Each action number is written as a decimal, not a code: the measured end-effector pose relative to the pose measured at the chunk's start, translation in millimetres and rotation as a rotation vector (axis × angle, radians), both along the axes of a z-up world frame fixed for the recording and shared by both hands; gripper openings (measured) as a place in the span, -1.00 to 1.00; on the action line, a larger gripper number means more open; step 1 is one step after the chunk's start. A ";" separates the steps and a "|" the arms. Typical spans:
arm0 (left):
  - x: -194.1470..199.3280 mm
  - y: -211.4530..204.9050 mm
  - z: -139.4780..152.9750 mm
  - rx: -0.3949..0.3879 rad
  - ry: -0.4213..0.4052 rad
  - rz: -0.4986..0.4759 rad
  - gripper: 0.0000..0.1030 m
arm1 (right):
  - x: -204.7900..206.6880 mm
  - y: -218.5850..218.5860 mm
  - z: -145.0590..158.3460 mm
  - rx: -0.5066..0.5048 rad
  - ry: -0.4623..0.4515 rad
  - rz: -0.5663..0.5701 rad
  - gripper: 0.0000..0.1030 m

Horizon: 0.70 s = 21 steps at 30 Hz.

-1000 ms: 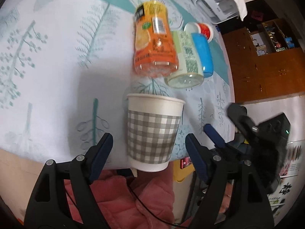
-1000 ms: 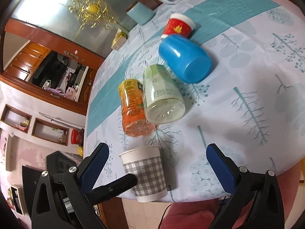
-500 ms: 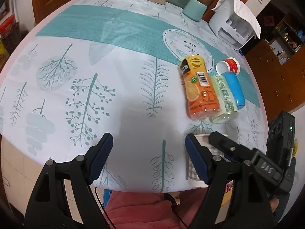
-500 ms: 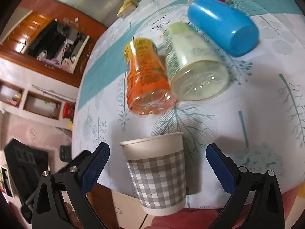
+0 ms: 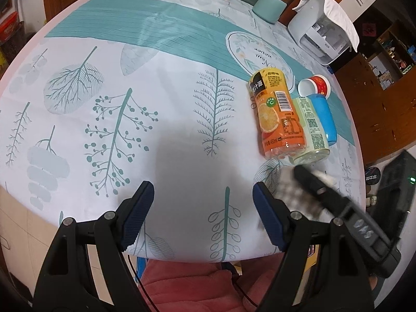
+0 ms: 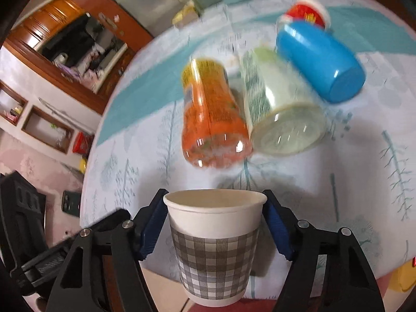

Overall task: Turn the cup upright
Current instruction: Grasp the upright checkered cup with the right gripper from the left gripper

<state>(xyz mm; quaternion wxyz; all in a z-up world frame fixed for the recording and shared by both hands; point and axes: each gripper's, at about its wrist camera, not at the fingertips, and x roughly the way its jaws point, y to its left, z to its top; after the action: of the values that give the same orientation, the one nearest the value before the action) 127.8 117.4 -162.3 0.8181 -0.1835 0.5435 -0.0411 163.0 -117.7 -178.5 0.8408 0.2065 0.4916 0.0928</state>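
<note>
Left wrist view: my left gripper (image 5: 202, 215) hangs over the near edge of the counter (image 5: 182, 135), its jaws spread wide with nothing between them, only tablecloth below. To the right, the paper cup (image 5: 291, 195) shows as a blurred checked patch, partly hidden behind the black finger of the right gripper (image 5: 338, 208). Farther back on the right lie an orange juice bottle (image 5: 278, 119), a pale green bottle (image 5: 312, 132) touching it, and a blue cup (image 5: 325, 119) beside that, all on their sides. A small red cup (image 5: 316, 87) stands just beyond them. A white appliance (image 5: 322, 33) sits at the far right.

Right wrist view: the right gripper (image 6: 214, 226) has closed on the paper cup (image 6: 215, 244), both blue pads (image 6: 153, 228) pressing its sides just below the rim. The cup is upright, mouth up, at the near edge of the counter (image 6: 351, 171); I cannot tell whether its base touches the surface. Beyond it, blurred, lie the orange juice bottle (image 6: 210, 119), the pale green bottle (image 6: 280, 114) and the blue cup (image 6: 319, 62), with the red cup (image 6: 306, 13) farthest.
</note>
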 end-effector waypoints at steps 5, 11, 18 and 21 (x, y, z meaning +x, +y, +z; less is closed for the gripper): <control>-2.8 -2.3 2.4 -0.011 -0.007 -0.009 0.48 | -28.3 -4.4 21.5 -0.104 -0.290 -0.091 0.41; -5.5 -6.5 10.4 -0.001 -0.040 -0.014 0.48 | -62.1 -0.8 13.4 -0.358 -0.608 -0.179 0.41; -7.0 -10.0 16.3 -0.012 -0.061 -0.016 0.48 | -91.8 5.0 -3.2 -0.421 -0.734 -0.154 0.42; -8.1 -10.3 20.0 -0.005 -0.071 -0.014 0.48 | -101.0 10.0 -9.5 -0.433 -0.723 -0.117 0.43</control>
<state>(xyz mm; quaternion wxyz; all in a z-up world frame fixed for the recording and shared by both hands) 119.7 107.1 -142.3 0.8361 -0.1801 0.5153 -0.0545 62.0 -107.7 -188.0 0.9869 0.0070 0.1609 0.0061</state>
